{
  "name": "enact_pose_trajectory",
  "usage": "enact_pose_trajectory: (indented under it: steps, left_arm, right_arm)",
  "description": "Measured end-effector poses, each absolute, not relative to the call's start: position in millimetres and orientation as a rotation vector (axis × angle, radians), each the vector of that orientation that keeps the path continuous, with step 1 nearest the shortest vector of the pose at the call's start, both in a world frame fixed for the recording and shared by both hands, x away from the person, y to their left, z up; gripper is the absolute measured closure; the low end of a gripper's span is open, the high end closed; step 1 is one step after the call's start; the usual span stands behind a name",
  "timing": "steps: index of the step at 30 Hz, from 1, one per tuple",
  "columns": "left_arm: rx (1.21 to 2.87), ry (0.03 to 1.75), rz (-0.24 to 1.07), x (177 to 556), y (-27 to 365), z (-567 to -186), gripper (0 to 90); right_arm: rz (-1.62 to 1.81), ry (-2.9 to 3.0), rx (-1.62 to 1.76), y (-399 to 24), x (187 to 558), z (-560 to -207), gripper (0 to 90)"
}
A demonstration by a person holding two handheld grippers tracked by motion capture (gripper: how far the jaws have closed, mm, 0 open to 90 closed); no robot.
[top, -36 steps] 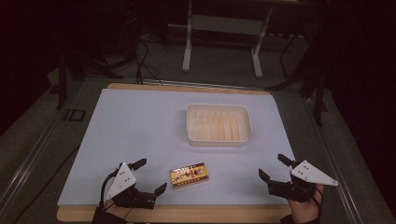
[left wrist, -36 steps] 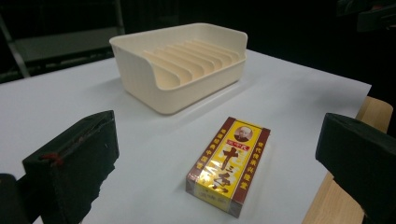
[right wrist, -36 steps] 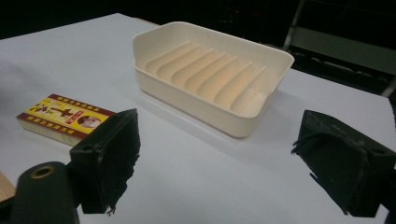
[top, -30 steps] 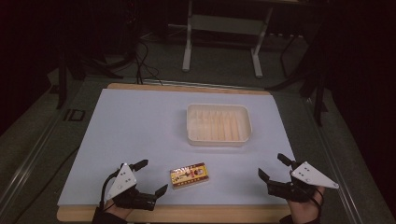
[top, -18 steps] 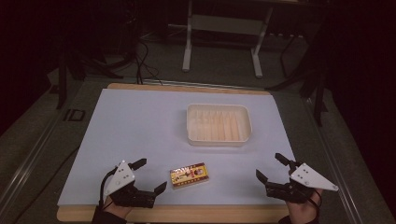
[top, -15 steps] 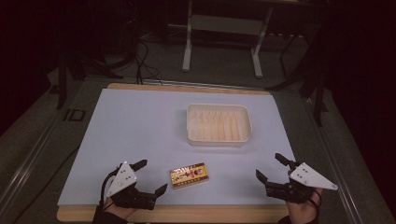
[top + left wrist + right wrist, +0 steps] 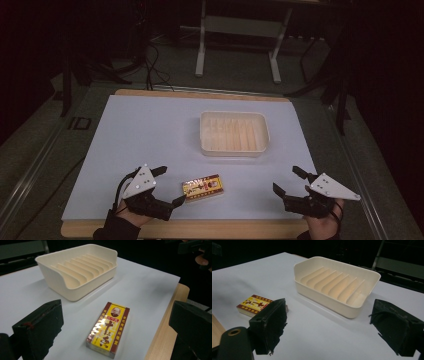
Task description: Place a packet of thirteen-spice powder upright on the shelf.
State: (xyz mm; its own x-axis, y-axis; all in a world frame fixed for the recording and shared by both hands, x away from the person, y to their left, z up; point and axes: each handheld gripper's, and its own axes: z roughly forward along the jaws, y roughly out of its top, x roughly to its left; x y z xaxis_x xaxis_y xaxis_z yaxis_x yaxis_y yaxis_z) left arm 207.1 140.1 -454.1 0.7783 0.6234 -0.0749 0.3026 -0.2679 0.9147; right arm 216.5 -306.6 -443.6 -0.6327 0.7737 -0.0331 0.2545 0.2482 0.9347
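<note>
on the white table sheet (image 7: 150, 130), high view: 1 flat yellow-and-maroon printed carton (image 7: 202, 187) near the front edge, just right of the left gripper (image 7: 170, 186); nothing has shifted since the earlier frame. 1 cream plastic tray (image 7: 234, 149), ribbed floor, farther back. right gripper (image 7: 290, 181) well apart, jaws wide. left gripper view: carton (image 7: 108, 330) glossy, lying between 2 wide-spread jaws. right gripper view: tray (image 7: 324, 296) ahead, 7 ribs; carton (image 7: 253, 304) at left.

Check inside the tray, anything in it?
Nothing in the tray but its own raised ribs. The near wall hides a strip of floor in both gripper views; the high view shows that bare too.
</note>
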Motion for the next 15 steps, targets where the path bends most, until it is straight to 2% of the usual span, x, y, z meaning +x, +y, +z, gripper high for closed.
enact_pose_trajectory:
  steps: [15]
  left_arm:
    - [1.975,0.633,0.321,229.3,110.9,-444.5,0.2]
  right_arm:
    - [1.419,2.011,0.947,-305.1,214.7,-442.1,10.9]
